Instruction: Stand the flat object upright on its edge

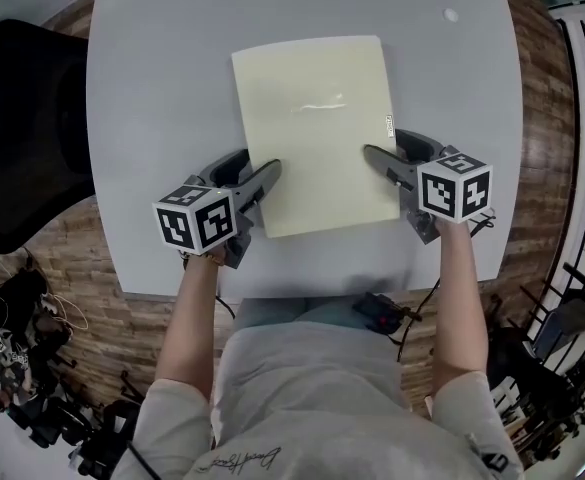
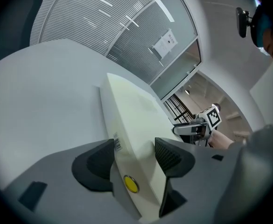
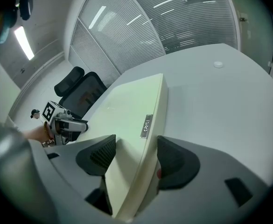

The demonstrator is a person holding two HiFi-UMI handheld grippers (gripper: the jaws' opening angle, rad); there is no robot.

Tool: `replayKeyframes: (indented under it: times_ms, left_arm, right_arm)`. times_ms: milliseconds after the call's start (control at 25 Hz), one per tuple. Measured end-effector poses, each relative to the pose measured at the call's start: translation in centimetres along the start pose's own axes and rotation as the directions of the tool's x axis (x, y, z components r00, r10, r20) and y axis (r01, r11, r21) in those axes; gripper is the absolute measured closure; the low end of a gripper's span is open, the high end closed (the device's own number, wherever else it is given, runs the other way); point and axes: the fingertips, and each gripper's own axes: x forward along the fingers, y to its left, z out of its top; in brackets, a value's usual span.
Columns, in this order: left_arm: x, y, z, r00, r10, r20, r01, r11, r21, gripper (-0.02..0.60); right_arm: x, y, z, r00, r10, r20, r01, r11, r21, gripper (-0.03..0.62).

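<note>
Your left gripper (image 1: pixel 250 168) and right gripper (image 1: pixel 392 146) straddle the flat cream case's (image 1: pixel 312 118) opposite edges, jaws open, seemingly poised to tip it upright.

The flat object (image 1: pixel 317 133) lies on the table (image 1: pixel 152 88), between your two tools. Your left gripper (image 1: pixel 255 171) straddles its left edge near the close corner, one jaw over the top face and the other outside the edge. Your right gripper (image 1: pixel 392 150) straddles the right edge likewise, across from the left. Well ahead of the right gripper, a small round thing (image 1: pixel 451 15) sits on the table. A chair (image 1: pixel 22 128) stands left of your left gripper, off the table.
</note>
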Motion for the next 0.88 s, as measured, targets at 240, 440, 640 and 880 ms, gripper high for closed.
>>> replayKeyframes:
  times_ms: [240,440,640,880]
  left_arm:
    - [-0.02,-0.01,0.09,1.000,-0.017,-0.001,0.017,0.999,-0.030,0.298]
    - [-0.13,0.03,0.16,1.000,-0.009,0.012,0.009,0.999,-0.033,0.306]
    - [-0.16,-0.19,0.38,1.000,-0.008,-0.006,0.007,1.000,-0.023,0.316]
    - [0.04,-0.42,0.70,1.000,-0.014,-0.010,0.013,1.000,-0.023,0.325]
  right_arm:
    - [-0.16,0.03,0.17,1.000,-0.007,-0.009,0.007,1.000,0.003,0.307]
    - [-0.06,0.03,0.27,1.000,-0.009,0.001,0.009,1.000,0.009,0.316]
    - [-0.16,0.15,0.33,1.000,-0.024,-0.009,0.024,1.000,0.019,0.324]
    - [-0.42,0.06,0.37,1.000,-0.022,0.002,0.022,0.999,0.037,0.331]
